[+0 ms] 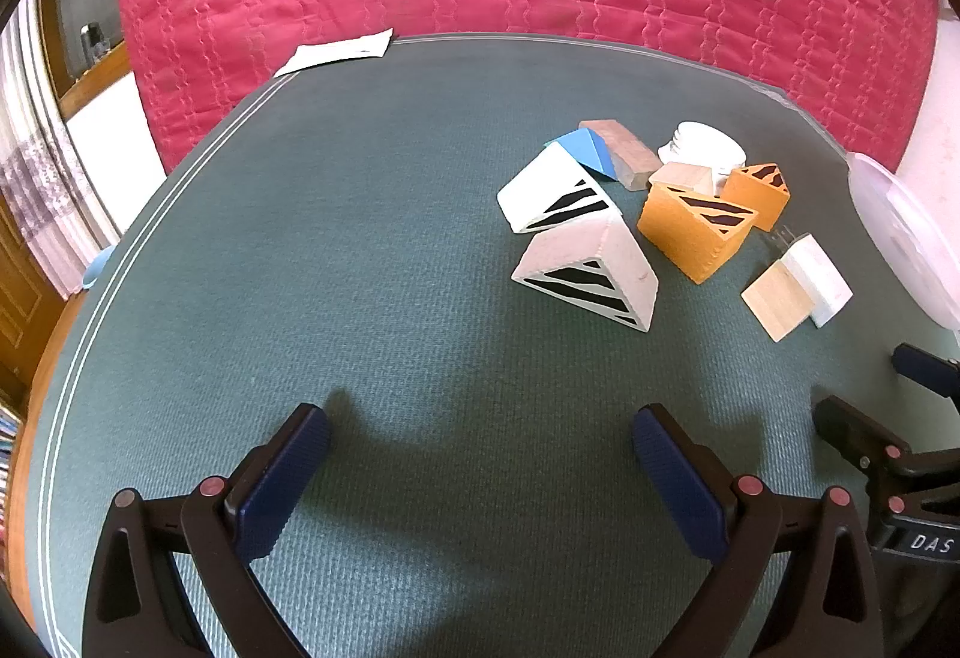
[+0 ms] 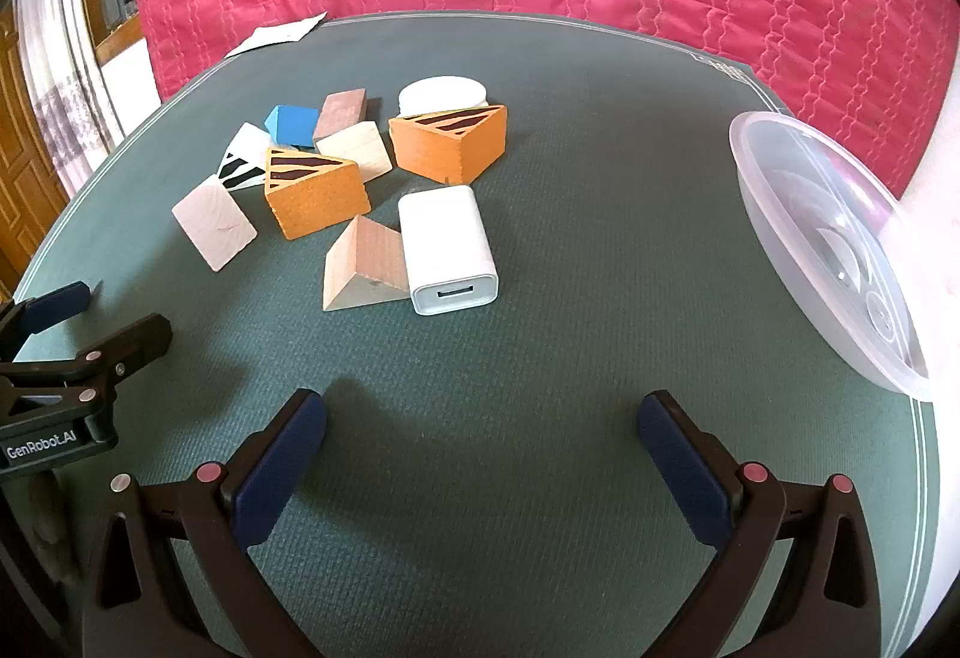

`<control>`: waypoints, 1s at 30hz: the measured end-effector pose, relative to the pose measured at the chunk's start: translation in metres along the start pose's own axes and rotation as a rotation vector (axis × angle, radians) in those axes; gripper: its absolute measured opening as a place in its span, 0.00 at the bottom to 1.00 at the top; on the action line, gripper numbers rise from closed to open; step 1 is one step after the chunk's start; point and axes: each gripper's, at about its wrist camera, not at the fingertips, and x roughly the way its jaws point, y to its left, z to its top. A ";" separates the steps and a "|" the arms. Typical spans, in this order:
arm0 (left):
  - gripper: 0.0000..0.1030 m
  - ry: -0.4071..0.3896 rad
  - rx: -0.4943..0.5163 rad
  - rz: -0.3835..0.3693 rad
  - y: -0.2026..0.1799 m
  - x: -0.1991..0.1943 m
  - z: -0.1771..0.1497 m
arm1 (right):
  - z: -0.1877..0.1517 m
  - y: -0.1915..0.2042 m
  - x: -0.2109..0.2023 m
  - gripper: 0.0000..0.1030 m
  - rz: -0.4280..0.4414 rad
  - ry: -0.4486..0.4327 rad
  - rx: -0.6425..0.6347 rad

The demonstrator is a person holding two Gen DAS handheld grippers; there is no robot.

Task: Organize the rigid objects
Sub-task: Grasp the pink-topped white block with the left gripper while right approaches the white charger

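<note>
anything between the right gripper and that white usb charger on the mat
Nothing visible. Bare green mat lies between the open right gripper and the white charger. A plain wooden wedge touches the charger's left side and could crowd one finger.

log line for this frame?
phase: start | left gripper: open, empty | right gripper: open, empty | blocks: loose pile | container: empty

Clear plastic bowl (image 1: pixel 900 244) cut by frame edge, white disc (image 2: pixel 443 95) half hidden (behind orange wedge (image 2: pixel 450 142))
</note>
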 end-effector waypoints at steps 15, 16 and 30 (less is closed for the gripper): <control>1.00 0.042 -0.076 0.006 -0.002 0.007 0.022 | 0.001 -0.002 -0.003 1.00 0.015 -0.006 0.009; 0.99 0.043 -0.089 0.002 -0.002 0.007 0.025 | 0.000 -0.003 -0.004 1.00 0.020 -0.010 0.013; 0.99 0.012 -0.150 0.075 -0.024 0.024 0.064 | -0.001 -0.009 -0.008 1.00 0.076 -0.039 0.056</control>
